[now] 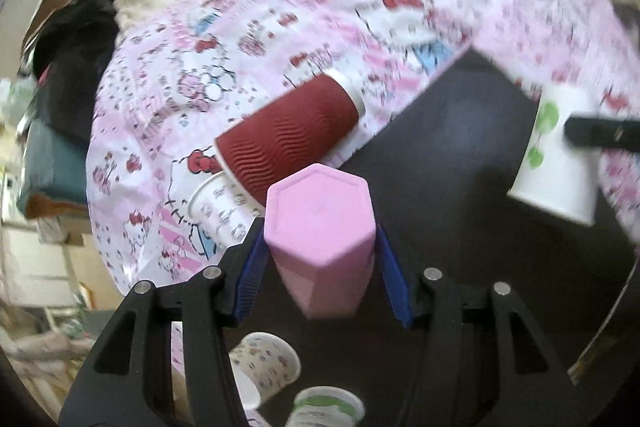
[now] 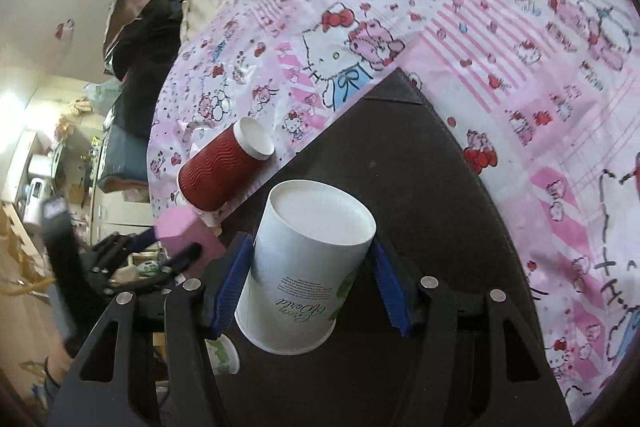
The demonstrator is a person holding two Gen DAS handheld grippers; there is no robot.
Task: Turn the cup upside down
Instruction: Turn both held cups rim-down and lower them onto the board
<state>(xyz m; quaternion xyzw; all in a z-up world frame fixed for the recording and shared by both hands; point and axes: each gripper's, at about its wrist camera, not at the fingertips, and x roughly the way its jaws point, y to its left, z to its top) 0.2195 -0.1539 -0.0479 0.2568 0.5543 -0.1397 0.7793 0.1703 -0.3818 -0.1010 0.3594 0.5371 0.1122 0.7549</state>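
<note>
My left gripper [image 1: 322, 259] is shut on a pink hexagonal cup [image 1: 320, 227], base toward the camera, held over the dark tray [image 1: 460, 155]. My right gripper [image 2: 310, 277] is shut on a white paper cup with green print [image 2: 308, 267], base up, mouth down, over the same tray [image 2: 420, 187]. That white cup also shows in the left wrist view [image 1: 556, 155] with a black finger [image 1: 600, 133] across it. The pink cup [image 2: 184, 231] and the left gripper show at the left of the right wrist view.
A red ribbed paper cup [image 1: 288, 135] lies on its side on the pink cartoon-print bedcover [image 1: 280, 7], also in the right wrist view [image 2: 224, 167]. Small printed paper cups [image 1: 264, 363] and a green-labelled cup [image 1: 326, 407] sit below the left gripper. Room clutter lies at the left.
</note>
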